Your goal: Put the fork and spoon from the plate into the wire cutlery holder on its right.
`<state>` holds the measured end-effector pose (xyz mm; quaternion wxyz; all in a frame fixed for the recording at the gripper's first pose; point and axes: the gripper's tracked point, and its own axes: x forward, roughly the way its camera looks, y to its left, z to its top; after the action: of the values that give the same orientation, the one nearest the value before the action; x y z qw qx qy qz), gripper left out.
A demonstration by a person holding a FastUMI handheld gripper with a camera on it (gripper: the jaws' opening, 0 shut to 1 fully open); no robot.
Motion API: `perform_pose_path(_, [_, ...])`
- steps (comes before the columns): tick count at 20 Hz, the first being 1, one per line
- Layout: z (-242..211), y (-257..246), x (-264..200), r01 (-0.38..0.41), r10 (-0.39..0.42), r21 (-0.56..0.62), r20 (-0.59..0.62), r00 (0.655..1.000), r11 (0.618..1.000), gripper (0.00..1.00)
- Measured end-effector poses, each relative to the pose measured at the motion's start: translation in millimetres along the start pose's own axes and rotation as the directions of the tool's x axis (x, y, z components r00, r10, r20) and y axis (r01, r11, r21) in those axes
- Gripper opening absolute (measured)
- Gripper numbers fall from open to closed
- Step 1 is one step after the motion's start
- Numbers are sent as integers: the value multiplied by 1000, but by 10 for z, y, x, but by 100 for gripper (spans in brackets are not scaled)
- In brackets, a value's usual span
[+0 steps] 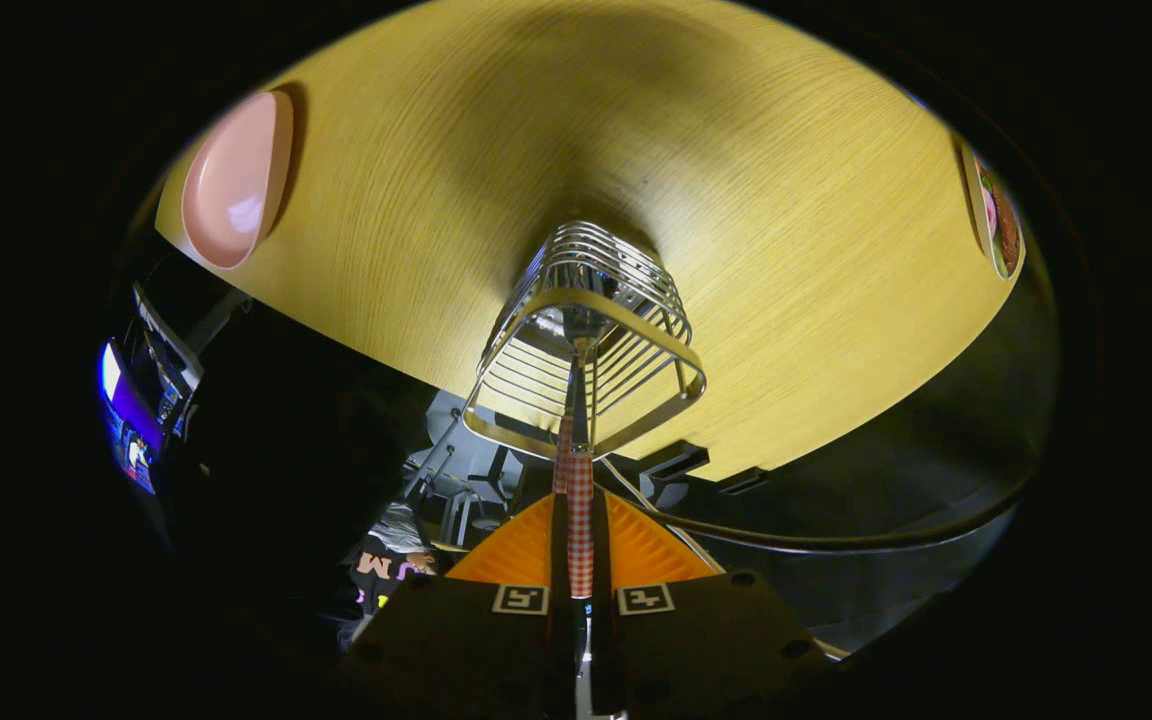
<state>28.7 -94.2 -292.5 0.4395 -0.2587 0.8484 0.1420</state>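
Observation:
My gripper [581, 545] is shut on a piece of cutlery with a red-and-white checked handle [581, 500], which is pinched between the orange fingers [526, 550]. Its metal shaft runs straight ahead and down through the open top of the wire cutlery holder [586, 340]. The working end sits deep inside the basket, so I cannot tell whether it is the fork or the spoon. The holder stands upright on the wooden table [786, 200], just ahead of the fingertips. The pink plate [233, 182] lies well off to the left of the holder, its face bare pink.
A printed card or mat [998, 215] lies at the table's far right edge. The table's curved edge runs under the holder, with dark floor, metal stands and a cable [836, 542] beyond it. A lit screen [126, 420] glows at the left.

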Motion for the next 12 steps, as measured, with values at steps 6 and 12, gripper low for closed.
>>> perform_pose_path(6, [19,-8,48,7,-7,4,49,999,1000,13])
perform_pose_path(12, [-98,-27,-23,-6,5,8,150,989,1000,24])
